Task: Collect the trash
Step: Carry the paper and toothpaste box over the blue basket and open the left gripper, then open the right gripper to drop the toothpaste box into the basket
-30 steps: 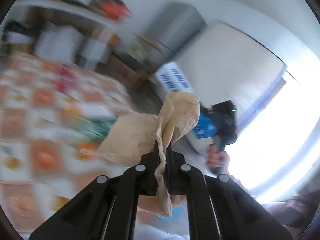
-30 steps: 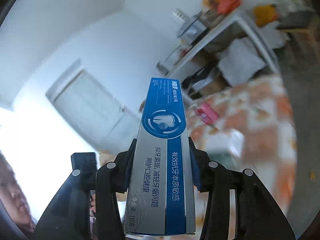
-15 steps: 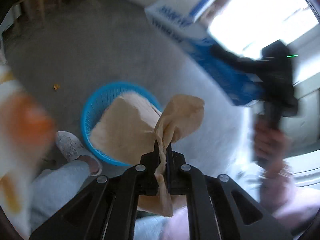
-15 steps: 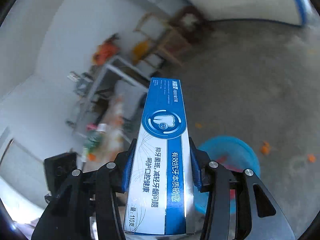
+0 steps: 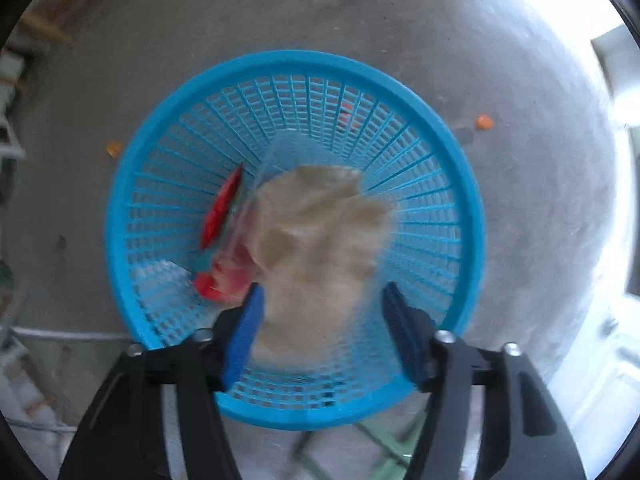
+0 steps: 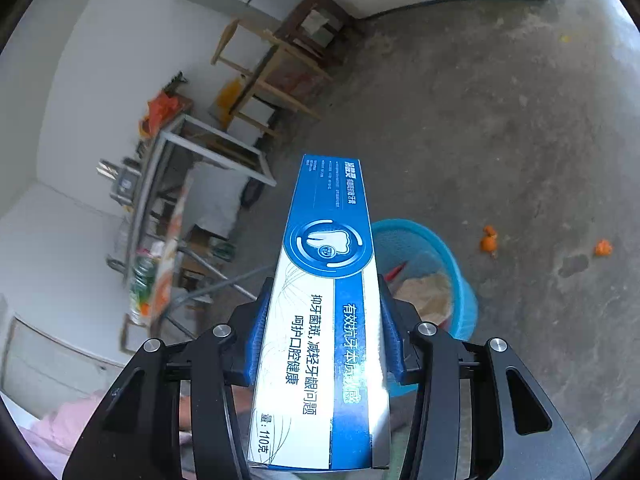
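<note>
Step in hand: dumping trash. Left gripper (image 5: 320,330) fingers spread wide; brown paper (image 5: 320,240) blurred between and beyond them, apparently loose over blue basket (image 5: 460,168). Right gripper (image 6: 324,330) fingers pinching toothpaste box (image 6: 324,304); basket ahead-right of fingers. Next, likely: carry box over rim, let go. Only left view shows red wrapper (image 5: 220,212) inside; only right view shows orange scraps (image 6: 489,242) on floor.

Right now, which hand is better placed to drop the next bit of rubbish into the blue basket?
The right gripper: it is shut on the toothpaste box, with the blue basket just beyond. The left gripper is open over the basket, holding nothing.
</note>
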Demonstrator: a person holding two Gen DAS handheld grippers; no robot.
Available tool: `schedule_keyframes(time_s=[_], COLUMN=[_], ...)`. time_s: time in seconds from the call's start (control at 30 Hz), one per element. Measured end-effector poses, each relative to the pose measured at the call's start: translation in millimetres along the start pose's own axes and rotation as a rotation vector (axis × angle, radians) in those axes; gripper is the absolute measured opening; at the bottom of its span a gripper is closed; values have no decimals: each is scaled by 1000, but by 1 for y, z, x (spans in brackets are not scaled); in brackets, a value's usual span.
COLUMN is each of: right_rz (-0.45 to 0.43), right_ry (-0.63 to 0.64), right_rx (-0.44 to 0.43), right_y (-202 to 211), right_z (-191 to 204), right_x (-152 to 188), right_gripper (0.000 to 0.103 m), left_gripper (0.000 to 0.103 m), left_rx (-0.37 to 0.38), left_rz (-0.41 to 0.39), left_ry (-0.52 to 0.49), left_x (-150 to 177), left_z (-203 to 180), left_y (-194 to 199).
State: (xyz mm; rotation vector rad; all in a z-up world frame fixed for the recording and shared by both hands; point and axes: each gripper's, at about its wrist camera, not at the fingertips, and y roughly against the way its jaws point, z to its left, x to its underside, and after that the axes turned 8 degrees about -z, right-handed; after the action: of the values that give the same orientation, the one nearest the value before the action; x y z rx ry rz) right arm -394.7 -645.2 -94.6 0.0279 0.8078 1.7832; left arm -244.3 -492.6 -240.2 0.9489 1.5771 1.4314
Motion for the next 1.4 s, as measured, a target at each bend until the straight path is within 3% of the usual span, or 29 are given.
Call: schedule_keyframes(time_s=[0.07,0.13,0.27,0.37,0.43,0.47,0.53,0.6,0.7,0.8,0.87,0.97,1.03,1.07,1.17,1.4], right_rz=[9,16,62,176,226,243,287,338,394,475,482,433,503,522,526,413], right_ry=[-4,22,144,166,96,83,142,193,204,217,271,505,597,611,609,610], right_rx=[3,31,119,155,135,128,148,223,376,475,557,698,773,779,688,635], right_y=[-6,-13,-23,-49,-65,-72,-95,-123,-158,-187,-202,-220,-238,-241,-230,-170], right_z=[0,-2,3,0,-7,-8,-3,-3,-17,-37,-48,-43,-49,-49,-37,0], right_x=[0,3,20,45,56,60,68,72,75,83,87,92,99,100,93,59], right_gripper=[45,45,45,45,45,45,45,45,45,45,45,59,75,77,84,88], left_gripper=[73,74,74,74,74,74,74,74,74,74,74,74,74,74,74,78], left_rx=[70,53,-161,-273,-248,-197,-148,-112,-130,-71,-31,-7,17,32,56,98], left_rz=[-2,-30,-146,-257,-288,-305,-338,-370,-418,-439,-467,-506,-523,-538,-610,-825], left_ry=[71,84,-13,-124,-100,-59,-17,-31,-87,-84,-77,-40,-7,10,42,120], left_x=[-1,0,5,18,24,27,33,40,50,58,57,56,55,55,63,99], left_z=[9,19,30,22,28,34,44,44,27,22,25,34,40,44,52,82], left_y=[9,27,76,114,133,147,168,186,205,208,211,219,230,239,270,359])
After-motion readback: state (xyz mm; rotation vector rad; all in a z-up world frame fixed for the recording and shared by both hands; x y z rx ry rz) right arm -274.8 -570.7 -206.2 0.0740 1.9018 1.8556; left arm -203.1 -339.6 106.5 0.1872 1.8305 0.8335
